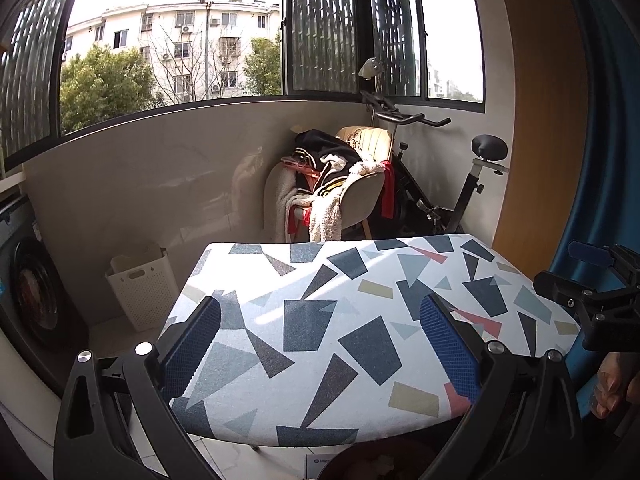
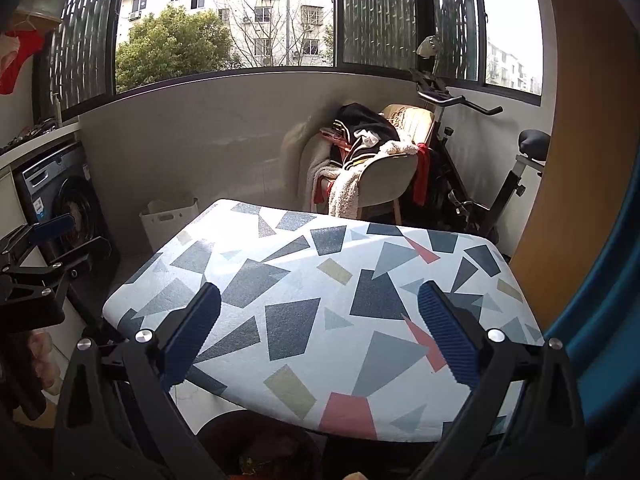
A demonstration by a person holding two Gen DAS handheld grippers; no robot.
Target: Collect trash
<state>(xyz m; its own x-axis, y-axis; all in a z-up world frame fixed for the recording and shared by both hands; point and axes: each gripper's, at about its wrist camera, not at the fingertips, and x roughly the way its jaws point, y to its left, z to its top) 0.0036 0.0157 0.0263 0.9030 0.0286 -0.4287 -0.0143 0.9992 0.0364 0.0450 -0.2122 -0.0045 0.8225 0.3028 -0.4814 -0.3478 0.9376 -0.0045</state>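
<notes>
My left gripper [image 1: 320, 320] is open above a board with a white cover printed in grey, yellow and pink shapes [image 1: 320, 280]; nothing lies between its blue pads. My right gripper [image 2: 320, 312] is open too, over the same patterned board [image 2: 304, 280], empty. A dark round bin [image 2: 260, 444] sits on the floor under the board's near edge, with scraps inside; its rim also shows in the left wrist view as the bin [image 1: 380, 460]. No loose trash shows on the board. Each view catches the other gripper at its edge: the right gripper [image 1: 592, 280], the left gripper [image 2: 44, 252].
A white perforated basket [image 1: 142, 284] stands by the wall at left. A washing machine [image 2: 60, 208] is further left. A chair piled with clothes [image 1: 340, 184] and an exercise bike [image 1: 448, 184] fill the back corner. A blue curtain [image 1: 600, 140] hangs at right.
</notes>
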